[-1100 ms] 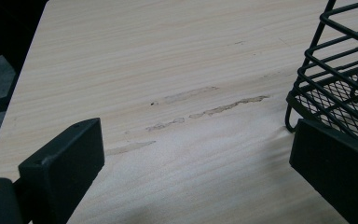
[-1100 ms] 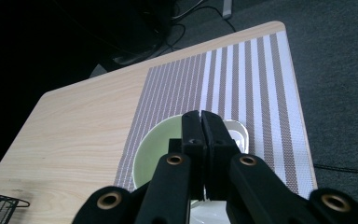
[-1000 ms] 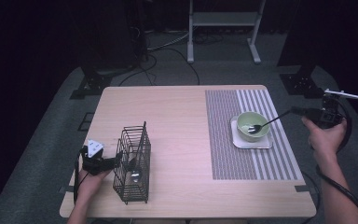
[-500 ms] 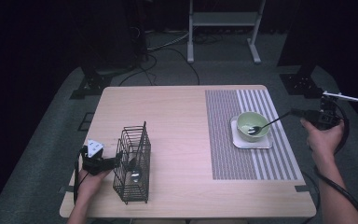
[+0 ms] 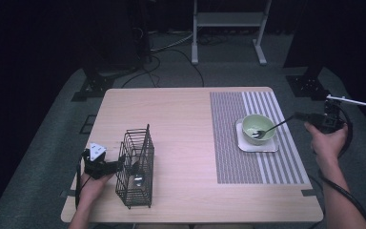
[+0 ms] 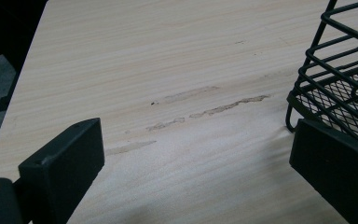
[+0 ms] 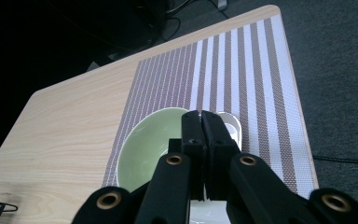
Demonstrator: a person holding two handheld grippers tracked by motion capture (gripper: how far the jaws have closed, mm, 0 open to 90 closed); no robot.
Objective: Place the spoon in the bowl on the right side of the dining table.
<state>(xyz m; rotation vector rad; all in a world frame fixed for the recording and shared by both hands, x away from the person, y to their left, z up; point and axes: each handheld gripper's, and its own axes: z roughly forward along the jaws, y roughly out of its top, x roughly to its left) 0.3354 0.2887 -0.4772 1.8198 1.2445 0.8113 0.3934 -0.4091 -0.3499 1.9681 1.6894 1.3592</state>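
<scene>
A pale green bowl (image 5: 259,127) sits on a small white square plate (image 5: 257,144) on the striped placemat (image 5: 228,133). A dark spoon (image 5: 271,128) rests with its head in the bowl, and its handle slants up to the right into my right gripper (image 5: 300,116), which is shut on it past the table's right edge. In the right gripper view the closed gripper (image 7: 201,119) hangs over the bowl (image 7: 142,149) and hides the spoon. My left gripper (image 5: 116,163) is open beside a black wire basket (image 5: 136,167). Its fingers (image 6: 63,163) stand wide apart over bare wood, with the basket (image 6: 340,79) at the right.
Something shiny (image 5: 138,180) lies inside the basket. The wooden table (image 5: 181,119) is bare between the basket and the placemat (image 7: 223,74). Dark floor, cables and a white stand (image 5: 228,28) lie beyond the far edge.
</scene>
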